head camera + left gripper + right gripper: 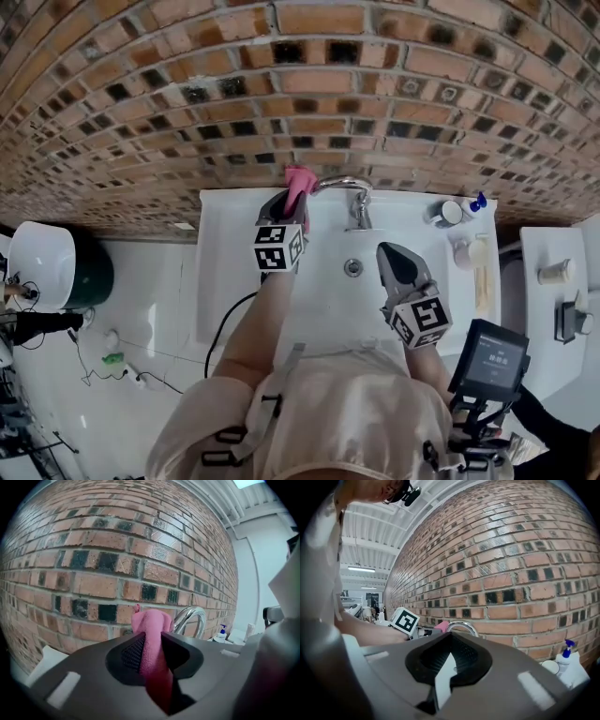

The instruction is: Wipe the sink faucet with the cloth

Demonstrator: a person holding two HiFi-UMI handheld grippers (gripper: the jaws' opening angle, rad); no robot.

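In the head view, a white rectangular sink [220, 272] stands against a red-brown brick wall [281, 94]. A curved chrome faucet [339, 182] rises at the sink's far edge. The left gripper [284, 202] reaches over the basin's far left part, clenched on a pink cloth [300, 180]. The cloth sticks up just left of the faucet's spout; whether they touch I cannot tell. The right gripper [387, 251] hangs over the near right part of the basin, apart from the faucet. A white bottle with a blue pump [475, 202] stands at the sink's far right corner.

In the left gripper view, the left gripper [151, 637] has its jaws clamped on the pink cloth [152, 619], which bunches up past the tips. The chrome faucet [190, 617] arches just to the right, beyond it, and the blue-pump bottle [220, 633] is farther right.

In the right gripper view, the right gripper [451, 639] has its jaw tips together with nothing between them. Beyond, the faucet [462, 626] curves before the wall, with the pink cloth [441, 626] at its left side.
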